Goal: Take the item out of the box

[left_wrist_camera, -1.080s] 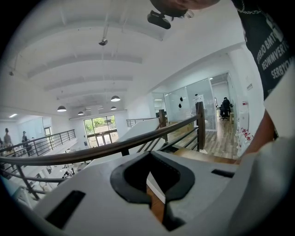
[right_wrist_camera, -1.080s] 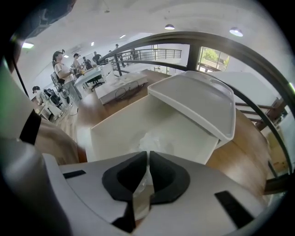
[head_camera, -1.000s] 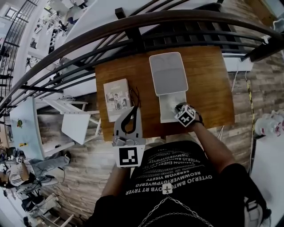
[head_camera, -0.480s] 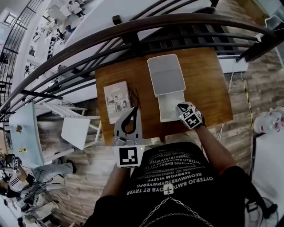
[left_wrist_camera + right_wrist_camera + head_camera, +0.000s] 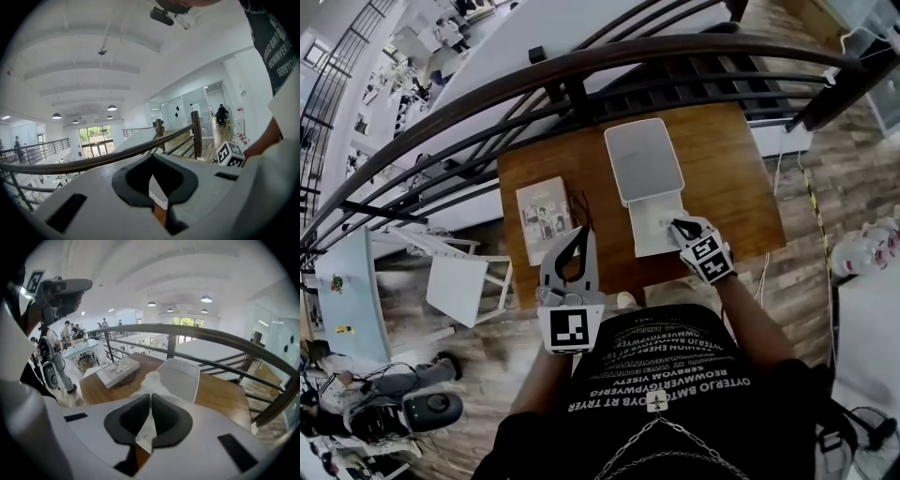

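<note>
White crinkled item (image 5: 151, 379) sits clamped in the right gripper (image 5: 677, 226), apparently only part-way out of the open box (image 5: 647, 239); left gripper (image 5: 581, 232), left of the box, is closed and empty.

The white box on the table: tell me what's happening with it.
A person is working with a handheld gripper in each hand. The right gripper is shut on a thin white wrapping that rises out of the open white box on the wooden table; what the wrapping holds can't be told. The left gripper is shut and empty, held over the table's near edge beside a booklet.
</note>
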Action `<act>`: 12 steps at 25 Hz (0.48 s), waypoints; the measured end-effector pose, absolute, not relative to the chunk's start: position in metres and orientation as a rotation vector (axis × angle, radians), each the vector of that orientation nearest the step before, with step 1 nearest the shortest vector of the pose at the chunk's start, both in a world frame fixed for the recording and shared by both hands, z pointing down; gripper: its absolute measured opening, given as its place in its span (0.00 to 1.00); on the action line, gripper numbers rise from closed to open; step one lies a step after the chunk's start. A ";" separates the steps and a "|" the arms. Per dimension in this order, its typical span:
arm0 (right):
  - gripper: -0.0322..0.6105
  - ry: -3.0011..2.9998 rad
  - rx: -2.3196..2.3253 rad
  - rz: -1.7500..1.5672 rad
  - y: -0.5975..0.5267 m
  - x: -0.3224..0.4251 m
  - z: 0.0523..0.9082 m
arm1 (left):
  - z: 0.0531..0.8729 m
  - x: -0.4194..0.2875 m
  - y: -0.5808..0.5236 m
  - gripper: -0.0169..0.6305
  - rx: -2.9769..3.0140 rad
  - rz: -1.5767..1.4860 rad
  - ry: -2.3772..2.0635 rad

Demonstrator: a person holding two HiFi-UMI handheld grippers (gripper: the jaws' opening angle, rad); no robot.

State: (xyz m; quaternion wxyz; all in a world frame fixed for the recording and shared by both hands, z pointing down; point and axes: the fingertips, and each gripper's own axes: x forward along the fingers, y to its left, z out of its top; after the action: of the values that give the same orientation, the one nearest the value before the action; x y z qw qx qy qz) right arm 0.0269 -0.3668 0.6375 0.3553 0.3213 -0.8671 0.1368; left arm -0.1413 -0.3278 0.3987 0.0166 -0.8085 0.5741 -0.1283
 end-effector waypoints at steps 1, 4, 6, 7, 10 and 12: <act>0.07 -2.256 0.840 0.345 -0.365 0.024 0.628 | 0.399 -0.142 -0.325 0.04 -2.516 -0.402 1.779; 0.07 -2.299 0.869 0.311 -0.360 0.018 0.601 | 0.396 -0.143 -0.320 0.04 -2.516 -0.404 1.749; 0.07 -2.333 0.893 0.297 -0.358 0.014 0.583 | 0.394 -0.144 -0.317 0.04 -2.521 -0.395 1.742; 0.07 -2.351 0.906 0.291 -0.356 0.012 0.574 | 0.394 -0.144 -0.315 0.04 -2.525 -0.391 1.742; 0.07 -2.402 0.938 0.258 -0.349 0.008 0.547 | 0.393 -0.145 -0.306 0.04 -2.539 -0.389 1.744; 0.07 -2.426 0.956 0.231 -0.343 0.007 0.530 | 0.393 -0.146 -0.299 0.03 -2.547 -0.393 1.747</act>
State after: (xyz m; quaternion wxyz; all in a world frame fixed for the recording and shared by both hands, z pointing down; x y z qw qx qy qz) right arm 0.0066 -0.3428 0.5302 0.2586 0.3528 -0.8952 0.0853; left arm -0.1459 -0.2993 0.3932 0.0139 -0.8180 0.5611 -0.1262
